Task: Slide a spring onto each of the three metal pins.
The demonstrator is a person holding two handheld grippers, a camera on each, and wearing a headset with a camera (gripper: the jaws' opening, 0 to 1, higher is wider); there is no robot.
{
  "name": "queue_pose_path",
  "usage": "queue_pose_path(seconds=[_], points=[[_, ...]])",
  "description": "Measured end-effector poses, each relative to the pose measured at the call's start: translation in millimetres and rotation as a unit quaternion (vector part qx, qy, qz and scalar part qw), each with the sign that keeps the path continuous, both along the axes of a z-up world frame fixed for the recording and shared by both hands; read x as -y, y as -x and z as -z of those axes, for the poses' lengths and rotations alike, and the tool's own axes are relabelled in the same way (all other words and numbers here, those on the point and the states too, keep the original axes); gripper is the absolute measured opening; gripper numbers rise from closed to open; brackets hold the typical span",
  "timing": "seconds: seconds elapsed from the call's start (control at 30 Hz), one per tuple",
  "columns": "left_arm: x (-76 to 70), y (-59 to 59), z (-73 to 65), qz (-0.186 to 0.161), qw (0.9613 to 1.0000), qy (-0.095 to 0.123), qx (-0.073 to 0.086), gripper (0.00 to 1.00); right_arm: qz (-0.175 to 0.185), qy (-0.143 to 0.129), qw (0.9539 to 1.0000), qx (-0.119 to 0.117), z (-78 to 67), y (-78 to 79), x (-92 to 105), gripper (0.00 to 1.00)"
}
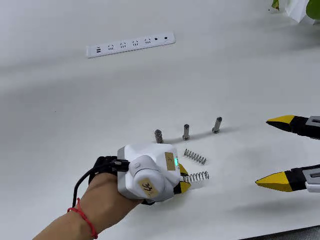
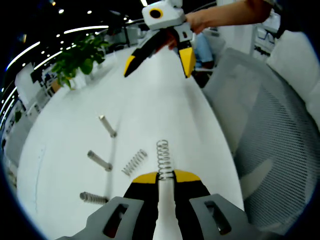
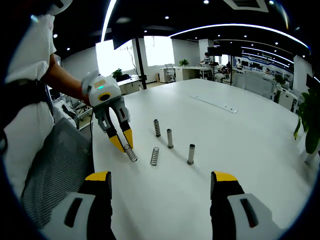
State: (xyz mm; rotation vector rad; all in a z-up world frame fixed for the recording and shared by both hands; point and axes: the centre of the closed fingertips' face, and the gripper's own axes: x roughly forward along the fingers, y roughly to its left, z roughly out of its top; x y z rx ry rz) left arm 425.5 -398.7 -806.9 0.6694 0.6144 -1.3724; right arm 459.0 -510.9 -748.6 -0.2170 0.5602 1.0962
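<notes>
White, unpatterned counter [image 1: 60,110]. Dull silver-grey on each pin [image 1: 186,131]; bright silver coil stripes on each spring [image 1: 194,156]. Yellow tips over black on left claw [image 1: 184,179] and right claw [image 1: 262,151]; white shell with tan labels behind the left. White power strip [image 1: 131,44], dark socket marks. Red wrist cord [image 1: 82,216], black glove [image 1: 102,164], green leaves [image 1: 314,7].

Left gripper [image 1: 183,179], lower centre: white rounded housing, green light, tan stickers, black jaws, yellow tips, black cable [image 1: 80,184]. Red cord bracelet [image 1: 86,219] at wrist. Right gripper [image 1: 262,151], right edge: black jaws, yellow tips. White short sleeve [image 3: 37,40], upper left.
</notes>
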Motion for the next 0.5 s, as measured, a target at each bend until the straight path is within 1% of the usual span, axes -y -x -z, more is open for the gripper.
queue_pose_path(seconds=[0.03,0.1,0.13,0.17,0.27,0.3,0.33,0.37,0.4,0.43,0.5], points=[[0.5,-0.4,-4.0,-0.004,1.0,0.007,0.001,0.1,-0.001,-0.001,1.0,0.002,-1.7,0.0,-0.8,0.82],[3.1,-1.9,-15.5,-0.021,0.9992,0.033,-0.002,0.1,-0.003,-0.005,1.0,0.003,-7.0,-0.4,-3.7,0.82],[3.1,-3.5,-22.2,-0.027,0.9987,0.043,0.001,0.1,-0.003,-0.01,0.9999,0.004,-10.7,-0.8,-5.9,0.81],[3.1,-4.3,-26.2,-0.031,0.9983,0.049,0.001,0.1,-0.004,-0.013,0.9999,0.005,-13.2,-1.2,-7.4,0.81],[4.3,-7.5,-41.8,-0.048,0.9959,0.077,0.003,0.1,-0.004,-0.023,0.9997,0.007,-22.1,-3.3,-13.2,0.79],[4.0,-9.6,-48.2,-0.055,0.9947,0.087,0.005,0.1,-0.004,-0.028,0.9996,0.008,-26.4,-4.2,-16.2,0.78],[3.8,-10.7,-51.6,-0.058,0.994,0.092,0.006,0.1,-0.004,-0.031,0.9995,0.008,-29.1,-4.8,-18.3,0.77],[3.9,-12.2,-56.1,-0.063,0.993,0.1,0.008,0.1,-0.003,-0.037,0.9993,0.006,-32.5,-5.3,-20.9,0.75],[4.9,-13.7,-62.6,-0.071,0.991,0.113,0.008,0.1,-0.003,-0.046,0.9989,0.003,-37.5,-6.0,-25.1,0.73],[5.0,-14.8,-66.5,-0.075,0.9898,0.12,0.009,0.1,-0.002,-0.052,0.9987,0.004,-40.8,-6.6,-27.7,0.72],[4.4,-16.7,-75.0,-0.082,0.9878,0.132,0.013,0.1,0.0,-0.074,0.9973,0.0,-51.0,-8.0,-36.6,0.69]])
